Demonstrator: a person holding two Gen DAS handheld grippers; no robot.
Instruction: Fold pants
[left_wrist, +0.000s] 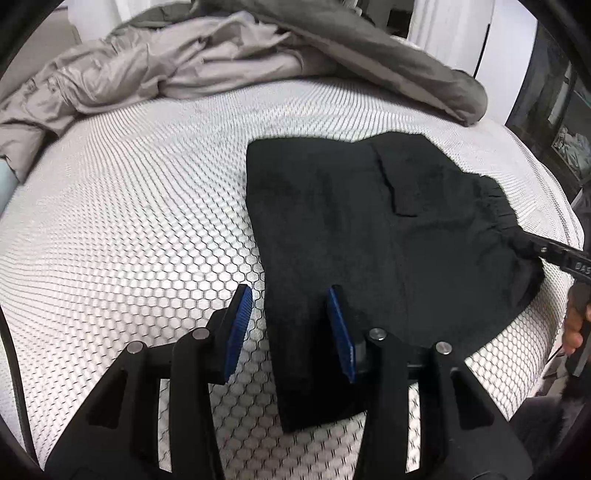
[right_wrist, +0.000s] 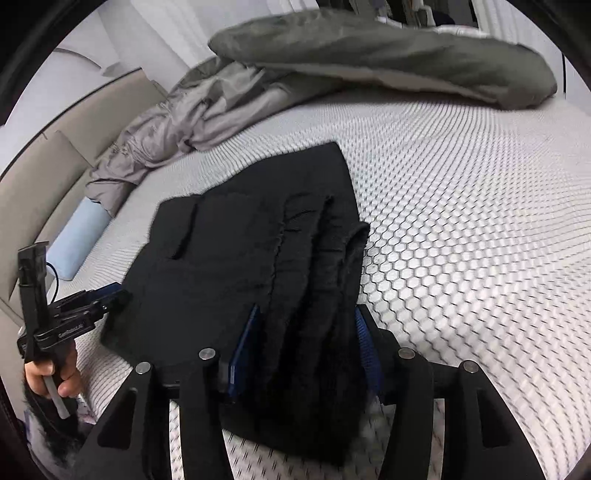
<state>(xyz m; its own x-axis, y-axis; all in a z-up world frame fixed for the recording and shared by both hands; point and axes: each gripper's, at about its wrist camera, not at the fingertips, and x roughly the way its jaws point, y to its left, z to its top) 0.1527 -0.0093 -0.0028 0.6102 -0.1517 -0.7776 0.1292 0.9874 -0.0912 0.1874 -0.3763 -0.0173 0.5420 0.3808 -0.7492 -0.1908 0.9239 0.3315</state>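
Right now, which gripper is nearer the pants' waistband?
Right. The right gripper has the waistband bunched between its jaws. The left gripper is at the opposite edge of the pants, open, straddling that edge.

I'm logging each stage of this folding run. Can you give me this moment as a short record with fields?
surface: white mattress with honeycomb pattern
garment: black pants, folded into a compact stack
left claw: open, one pad on the pants' edge, one over the mattress
right claw: straddles the bunched waistband end; grip unclear
background: grey bedding heaped at the far side
stage: pants folded, claws at opposite ends
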